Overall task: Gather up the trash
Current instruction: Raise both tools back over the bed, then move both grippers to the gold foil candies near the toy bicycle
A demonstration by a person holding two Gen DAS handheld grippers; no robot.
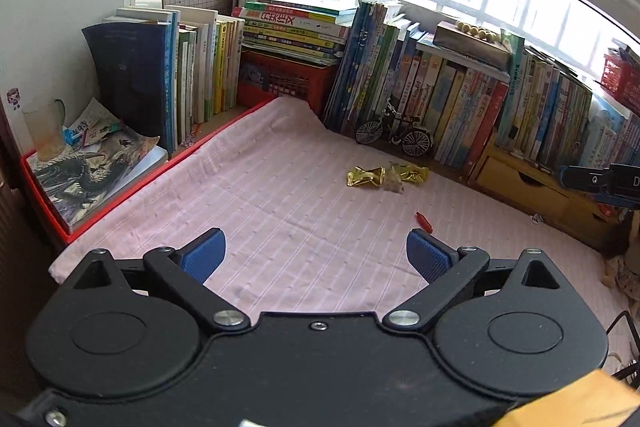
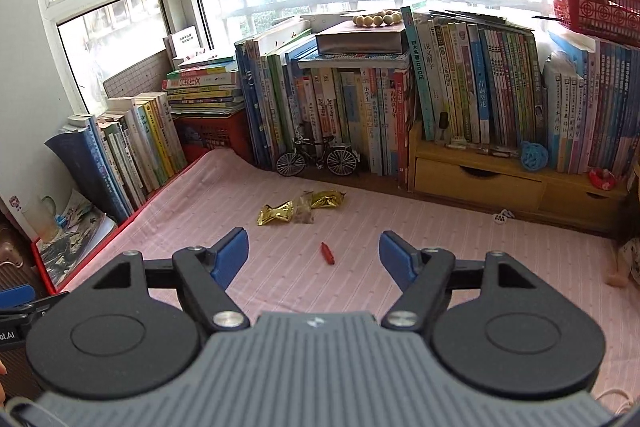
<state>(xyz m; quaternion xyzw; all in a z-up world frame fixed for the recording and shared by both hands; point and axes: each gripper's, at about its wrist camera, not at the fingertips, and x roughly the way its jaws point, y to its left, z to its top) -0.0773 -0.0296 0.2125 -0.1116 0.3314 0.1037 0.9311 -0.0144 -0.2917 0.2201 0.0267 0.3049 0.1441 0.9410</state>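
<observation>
Trash: two gold foil wrappers (image 2: pixel 275 213) (image 2: pixel 328 199) with a clear crumpled wrapper (image 2: pixel 303 213) between them, bunched together mid-cloth, toward the far side and just in front of the model bicycle (image 2: pixel 318 157); in the left wrist view the same cluster sits at (image 1: pixel 365 177), (image 1: pixel 414 173) and (image 1: pixel 394 183).
Second item: small red piece (image 2: pixel 327 253), slim and tapered, lying alone nearer than the wrappers and a little to their right; whether it counts as trash is my judgement, not certain.
Surface: pink striped cloth (image 2: pixel 400 219), soft and faintly wrinkled, spread flat; light foil should slide on it.
Left gripper (image 1: pixel 316 253): released, jaws spread wide, nothing between the blue ribbed pads (image 1: pixel 202 255).
Right gripper (image 2: pixel 314 255): released, jaws wide, empty; the red piece shows through the gap but lies on the cloth beyond.
Why held so: both tilt down toward the cloth, apparently lined up to reach the litter.
Surroundings: upright books (image 2: pixel 480 99) along the far edge and left side, wooden drawer unit (image 2: pixel 480 183) far right.
Texture note: foil is creased and shiny, twisted at the ends.
</observation>
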